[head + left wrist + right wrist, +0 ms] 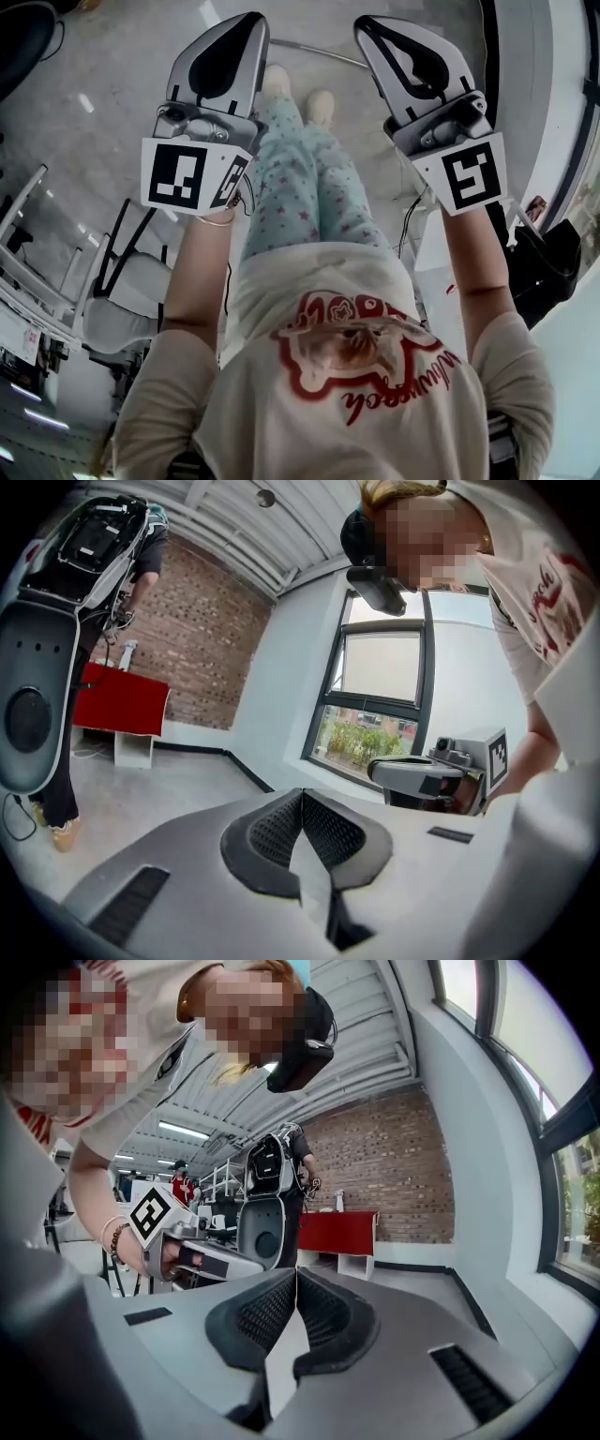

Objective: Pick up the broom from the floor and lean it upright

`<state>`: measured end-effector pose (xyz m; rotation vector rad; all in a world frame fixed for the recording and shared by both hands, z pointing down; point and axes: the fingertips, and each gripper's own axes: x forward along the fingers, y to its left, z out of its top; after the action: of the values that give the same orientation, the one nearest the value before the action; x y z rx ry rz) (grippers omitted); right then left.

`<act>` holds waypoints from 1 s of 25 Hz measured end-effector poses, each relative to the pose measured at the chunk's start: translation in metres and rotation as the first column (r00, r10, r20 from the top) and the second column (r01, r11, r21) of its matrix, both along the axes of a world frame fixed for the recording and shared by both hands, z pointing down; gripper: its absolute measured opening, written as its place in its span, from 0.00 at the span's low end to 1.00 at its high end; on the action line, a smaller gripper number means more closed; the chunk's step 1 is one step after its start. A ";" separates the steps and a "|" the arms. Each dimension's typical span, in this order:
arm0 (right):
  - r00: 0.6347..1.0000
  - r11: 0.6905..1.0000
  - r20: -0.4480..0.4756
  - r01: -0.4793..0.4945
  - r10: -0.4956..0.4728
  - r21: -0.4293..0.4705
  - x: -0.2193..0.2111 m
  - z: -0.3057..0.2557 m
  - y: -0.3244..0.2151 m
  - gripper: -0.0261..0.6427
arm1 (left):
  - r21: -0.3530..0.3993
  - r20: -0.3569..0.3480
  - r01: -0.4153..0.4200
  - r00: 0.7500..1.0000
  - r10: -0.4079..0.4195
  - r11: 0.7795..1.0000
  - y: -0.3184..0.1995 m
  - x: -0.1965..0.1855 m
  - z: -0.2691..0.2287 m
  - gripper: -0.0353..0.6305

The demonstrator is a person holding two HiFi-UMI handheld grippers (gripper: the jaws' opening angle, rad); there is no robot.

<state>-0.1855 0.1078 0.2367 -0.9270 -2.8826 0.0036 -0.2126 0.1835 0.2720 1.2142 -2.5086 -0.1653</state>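
Grey left tool [251, 19] and right tool [364, 26] are closed, empty; thin grey pole [319, 53] at 12 o'clock, probably the broom, seems light, stiff: take it mid-handle.

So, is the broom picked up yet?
Not yet. Done: nothing. In hand: nothing; the left gripper and right gripper are shut and empty. Left: grab the broom, maybe that thin pole on the floor by the feet, and lean it upright.

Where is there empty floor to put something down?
Bare grey floor lies between the left gripper and the white chair. More lies between the red cabinet and the window wall. It is crowded around the person's shoes and by the black bag.
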 end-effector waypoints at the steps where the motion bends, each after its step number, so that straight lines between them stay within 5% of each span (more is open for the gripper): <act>1: 1.000 1.000 -0.008 0.009 -0.009 0.003 -0.001 0.011 0.001 0.08 | -0.006 -0.004 0.001 1.000 -0.001 1.000 0.001 -0.001 0.009 0.09; 12: 0.989 0.992 -0.086 0.123 -0.120 0.034 -0.001 0.135 0.014 0.08 | -0.040 -0.030 -0.026 0.999 0.025 0.999 -0.012 -0.014 0.113 0.09; 19: 0.987 0.996 -0.139 0.087 -0.084 0.015 0.001 0.208 0.020 0.08 | -0.050 -0.065 -0.039 0.997 0.036 0.998 -0.009 -0.008 0.178 0.09; 25: 0.978 0.993 -0.177 0.119 -0.114 0.020 0.007 0.258 0.032 0.08 | -0.043 -0.028 -0.122 0.992 0.121 0.992 -0.017 -0.003 0.218 0.09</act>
<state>-0.1787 0.1400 0.4949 -1.0334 -2.6573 0.0300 -0.2153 0.1664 0.4897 1.3339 -2.3956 -0.0932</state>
